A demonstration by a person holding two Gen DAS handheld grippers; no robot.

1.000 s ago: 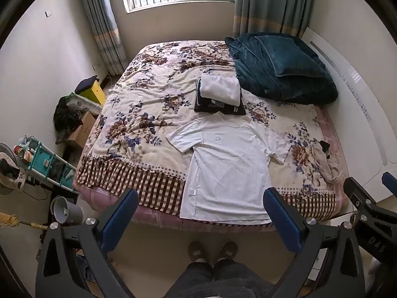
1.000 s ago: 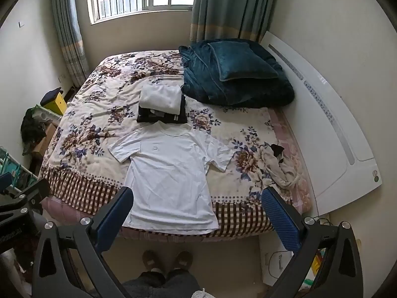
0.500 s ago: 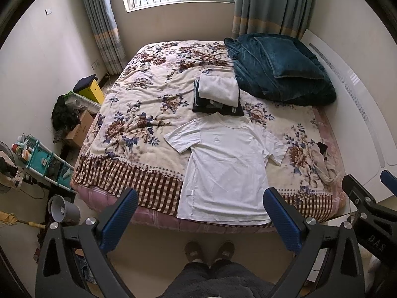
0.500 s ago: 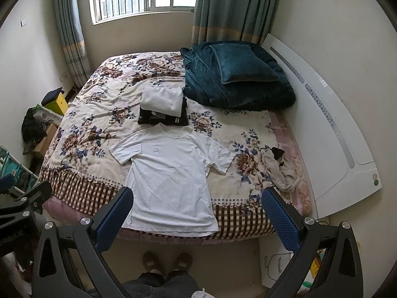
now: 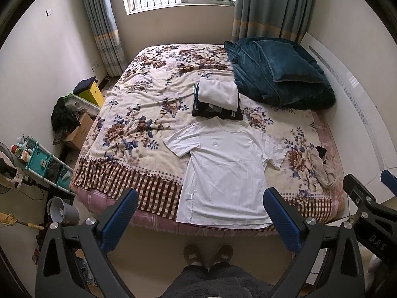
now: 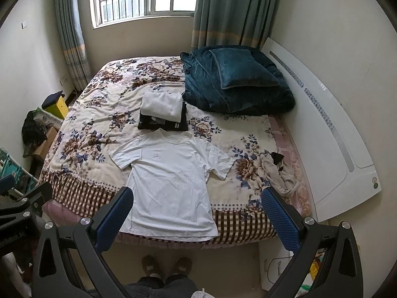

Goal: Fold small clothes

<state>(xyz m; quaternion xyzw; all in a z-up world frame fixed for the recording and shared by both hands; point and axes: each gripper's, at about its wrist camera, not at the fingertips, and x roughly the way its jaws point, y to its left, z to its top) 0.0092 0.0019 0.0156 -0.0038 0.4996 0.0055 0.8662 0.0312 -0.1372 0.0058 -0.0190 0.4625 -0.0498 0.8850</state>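
Both claws, left claw (image 5: 199, 208) and right claw (image 6: 197, 206), hover spread above the flat white T-shirt (image 5: 228, 171); best pinch sleeves at 9 and 3 o'clock, folding inward evenly.

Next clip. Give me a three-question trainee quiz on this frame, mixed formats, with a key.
1. True or false: the white T-shirt lies spread flat, front up, on the bed.
2. Multiple choice: what sits just beyond the T-shirt's collar? A) a folded stack B) a teal pillow C) a yellow box
3. Fill in: the left gripper and right gripper are both ____ and hold nothing.

Key: 1 true; 2 A; 3 open
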